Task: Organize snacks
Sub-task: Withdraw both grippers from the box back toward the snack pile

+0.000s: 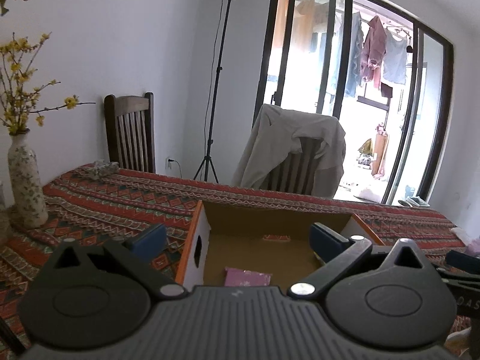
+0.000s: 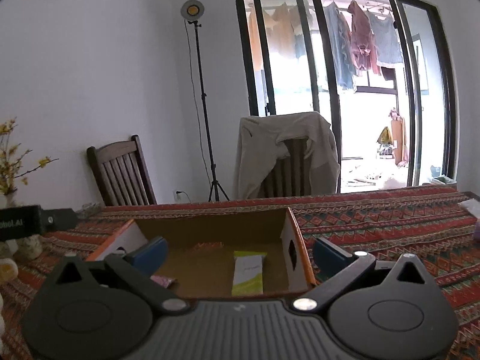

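Now both of your grippers hover over the open cardboard box [image 2: 216,231] on the patterned tablecloth [image 2: 390,225], each spread wide and holding nothing. Your right gripper [image 2: 240,255] straddles the box's right wall, one finger inside and one outside; just ahead of it and below, a green-and-white snack packet [image 2: 248,273] lies flat on the box floor, its long axis running straight away from the gripper toward the far wall. Your left gripper [image 1: 237,240] straddles the left wall likewise, with a purple snack packet [image 1: 247,277] close beneath it, its long axis apparently crosswise. Likely hazard: lowering either gripper from here could catch a finger on the wall and shove or tip the light box.
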Tool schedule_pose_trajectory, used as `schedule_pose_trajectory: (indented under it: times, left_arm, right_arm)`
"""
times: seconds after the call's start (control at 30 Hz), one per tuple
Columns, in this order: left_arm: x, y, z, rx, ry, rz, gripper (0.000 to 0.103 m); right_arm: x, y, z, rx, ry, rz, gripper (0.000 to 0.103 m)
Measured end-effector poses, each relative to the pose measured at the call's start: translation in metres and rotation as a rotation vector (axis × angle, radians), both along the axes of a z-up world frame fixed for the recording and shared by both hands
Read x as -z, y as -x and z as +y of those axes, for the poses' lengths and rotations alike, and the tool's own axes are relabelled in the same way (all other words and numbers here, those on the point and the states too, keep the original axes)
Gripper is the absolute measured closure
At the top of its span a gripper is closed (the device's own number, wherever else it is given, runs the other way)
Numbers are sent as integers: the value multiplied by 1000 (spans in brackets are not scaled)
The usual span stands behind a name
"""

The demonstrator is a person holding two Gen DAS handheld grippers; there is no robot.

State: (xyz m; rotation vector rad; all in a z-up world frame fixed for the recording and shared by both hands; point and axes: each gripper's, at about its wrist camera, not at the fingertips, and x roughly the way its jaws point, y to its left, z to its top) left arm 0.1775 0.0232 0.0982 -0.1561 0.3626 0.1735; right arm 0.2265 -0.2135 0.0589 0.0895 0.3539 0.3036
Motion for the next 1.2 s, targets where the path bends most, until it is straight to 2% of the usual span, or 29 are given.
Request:
schedule_pose_trajectory:
  times: [0.23,0.5,0.93,1.2]
  left_arm:
    - [6,43,-5,40,-17,3,0]
    - [26,86,-7,79,-22,13,0]
    - [72,131,5,90,-1,42,0]
    - [100,138,16,79,6,66,0]
  right_arm:
    - [13,42,-15,4,20,30,0]
    - [34,80,-32,16,45,72,0]
    - [65,129,-56,12,64,137,0]
    - [81,134,-53,7,92,191,0]
